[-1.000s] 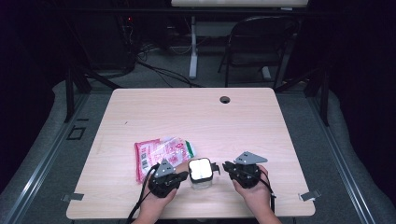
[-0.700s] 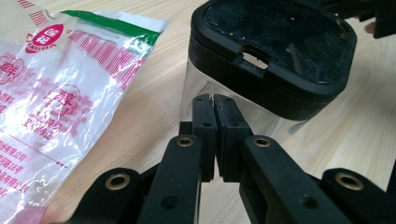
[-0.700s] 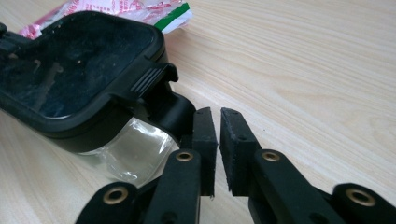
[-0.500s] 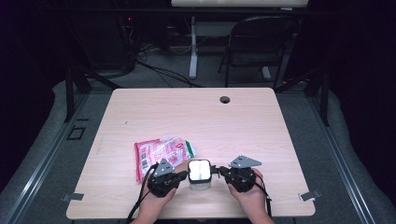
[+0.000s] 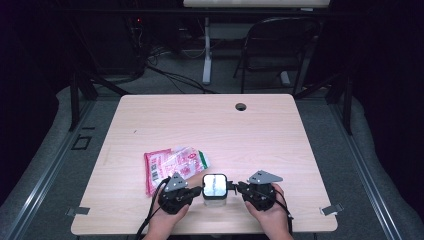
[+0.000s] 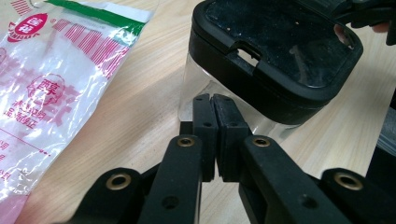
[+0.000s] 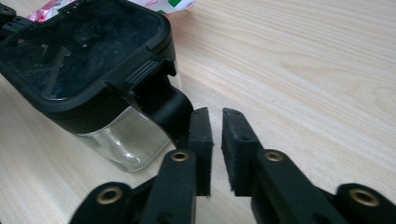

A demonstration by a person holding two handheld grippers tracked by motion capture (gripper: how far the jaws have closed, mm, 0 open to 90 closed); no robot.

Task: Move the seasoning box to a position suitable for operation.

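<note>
At the near edge of the table (image 5: pixel 300 150), just beside the snack bag (image 5: pixel 172 162), the lidded clear jar (image 5: pixel 215 189) is sitting between the left gripper (image 6: pixel 215 119), jaws pressed together, and the right gripper (image 7: pixel 215 133), jaws slightly apart, which is likely lining up to catch the lid tab next.

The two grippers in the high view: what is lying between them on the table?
In the high view, a clear container with a black lid stands between the left gripper and the right gripper; each comes up to one of its sides.
</note>
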